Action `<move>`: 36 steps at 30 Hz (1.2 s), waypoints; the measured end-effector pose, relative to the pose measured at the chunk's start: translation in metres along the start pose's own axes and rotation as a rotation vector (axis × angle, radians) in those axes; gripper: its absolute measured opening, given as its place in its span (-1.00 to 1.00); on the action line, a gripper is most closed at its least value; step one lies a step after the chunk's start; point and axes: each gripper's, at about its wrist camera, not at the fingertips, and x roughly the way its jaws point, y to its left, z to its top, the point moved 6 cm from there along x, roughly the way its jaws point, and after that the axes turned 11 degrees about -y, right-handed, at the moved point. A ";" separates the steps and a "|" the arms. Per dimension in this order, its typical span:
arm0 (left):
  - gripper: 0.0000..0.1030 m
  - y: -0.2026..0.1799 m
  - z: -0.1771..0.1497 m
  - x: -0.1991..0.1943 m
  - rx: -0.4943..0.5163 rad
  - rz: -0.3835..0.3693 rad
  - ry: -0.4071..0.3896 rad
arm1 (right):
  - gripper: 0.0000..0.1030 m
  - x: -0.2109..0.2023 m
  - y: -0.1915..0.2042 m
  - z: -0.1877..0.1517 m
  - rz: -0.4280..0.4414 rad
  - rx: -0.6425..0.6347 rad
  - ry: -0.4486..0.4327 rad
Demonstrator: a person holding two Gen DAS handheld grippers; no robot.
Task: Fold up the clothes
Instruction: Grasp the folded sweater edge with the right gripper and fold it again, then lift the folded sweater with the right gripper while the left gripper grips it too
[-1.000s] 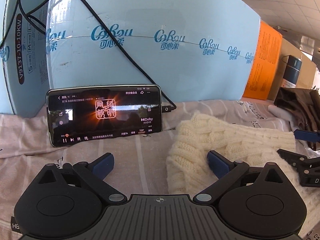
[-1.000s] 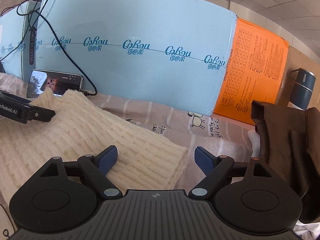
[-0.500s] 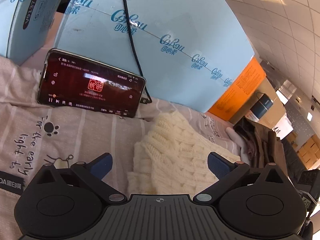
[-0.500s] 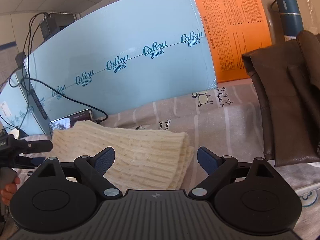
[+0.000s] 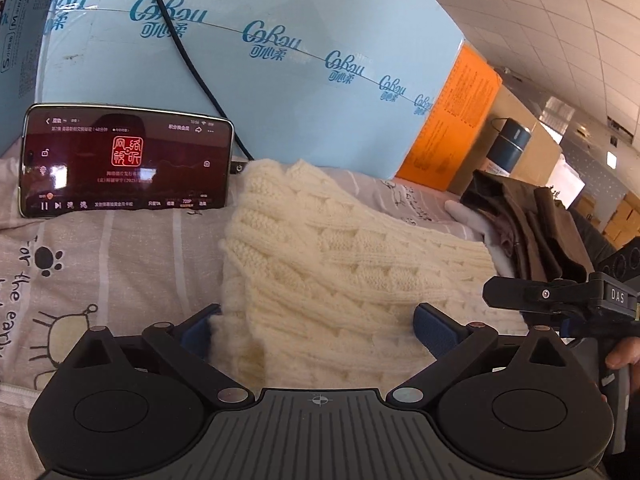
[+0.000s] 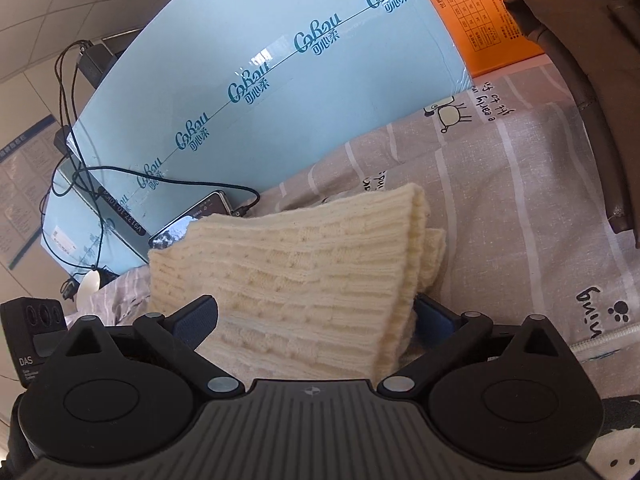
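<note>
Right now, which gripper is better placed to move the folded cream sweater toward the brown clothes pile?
Right, probably. The right gripper straddles the cream sweater at its folded end, the side facing the brown clothes pile. The left gripper straddles the far end beside the phone.

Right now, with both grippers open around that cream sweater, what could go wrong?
1. The phone leans on the blue box right beside the sweater; dragging the knit could tip it or tug its cable.
2. The left gripper spans thick folded layers; closing may catch only some, so the fold could slump open.
3. In the right wrist view, the right gripper straddles the fold's edge, where the layers already splay and may slip out.
</note>
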 end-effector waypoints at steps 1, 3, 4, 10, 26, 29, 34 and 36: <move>0.96 0.000 0.000 0.000 -0.011 -0.008 -0.007 | 0.98 0.001 0.003 -0.002 0.036 0.011 0.017; 0.95 0.003 0.000 -0.002 -0.047 -0.024 -0.024 | 0.85 0.002 0.010 -0.008 0.089 0.022 0.048; 0.89 0.005 0.000 -0.003 -0.064 -0.027 -0.035 | 0.78 0.003 0.014 -0.011 0.098 0.008 0.055; 0.05 0.009 0.004 -0.007 -0.111 -0.054 -0.083 | -0.11 0.001 0.012 -0.013 0.082 0.023 0.029; -0.29 -0.010 0.030 -0.061 -0.075 -0.077 -0.187 | -0.43 -0.043 0.067 -0.004 0.191 -0.029 -0.144; -0.29 -0.003 0.037 -0.088 -0.052 -0.049 -0.227 | -0.43 -0.043 0.095 -0.007 0.227 -0.067 -0.148; -0.29 0.029 0.054 -0.149 -0.045 0.046 -0.329 | -0.43 -0.019 0.158 -0.014 0.302 -0.168 -0.105; -0.29 0.045 0.060 -0.176 -0.055 0.097 -0.375 | -0.43 -0.005 0.187 -0.020 0.345 -0.205 -0.080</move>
